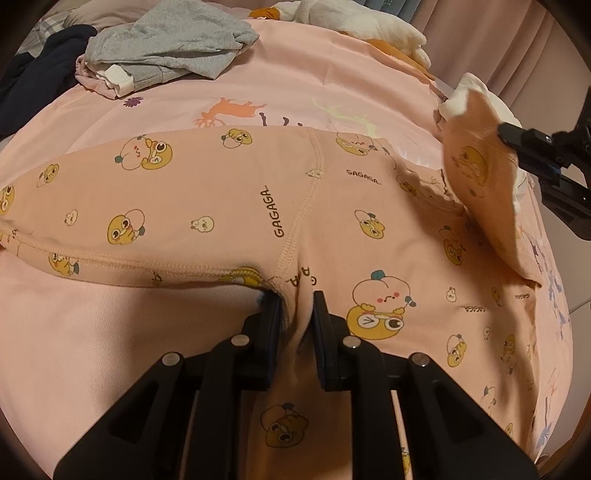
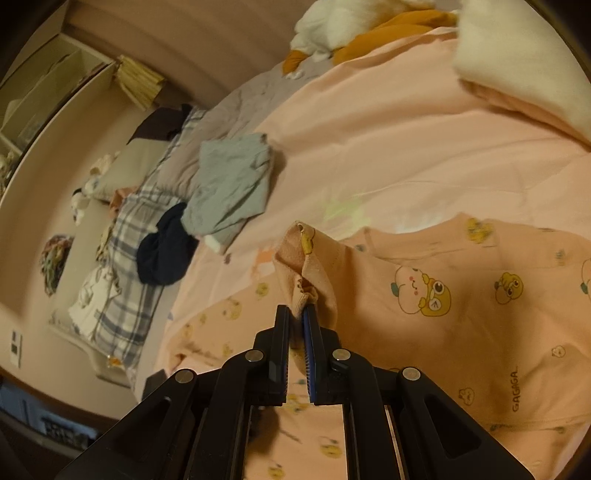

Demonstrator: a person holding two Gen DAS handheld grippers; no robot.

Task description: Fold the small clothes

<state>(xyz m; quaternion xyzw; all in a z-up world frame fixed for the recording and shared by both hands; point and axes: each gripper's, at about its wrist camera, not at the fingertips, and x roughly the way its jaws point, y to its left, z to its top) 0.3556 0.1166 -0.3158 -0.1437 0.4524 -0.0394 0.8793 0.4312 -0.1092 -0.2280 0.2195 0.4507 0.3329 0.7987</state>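
Small peach pants [image 1: 229, 206] printed with cartoon figures and "GAGAGA" lie spread on the pink bed sheet [image 1: 295, 85]. My left gripper [image 1: 297, 301] is shut on a pinch of the fabric at the crotch seam near the front edge. My right gripper [image 2: 295, 312] is shut on the cuff end of one pant leg [image 2: 306, 266] and holds it lifted above the rest of the pants [image 2: 461, 314]. In the left wrist view the right gripper [image 1: 508, 136] shows at the right edge with that folded-up leg [image 1: 476, 184] hanging from it.
A crumpled grey garment [image 1: 166, 44] and a dark navy one [image 1: 40, 70] lie at the back left of the bed. A white and orange plush toy [image 1: 362, 22] sits at the back. A plaid blanket [image 2: 125, 236] and pillows [image 2: 129, 166] lie beyond, by the wall.
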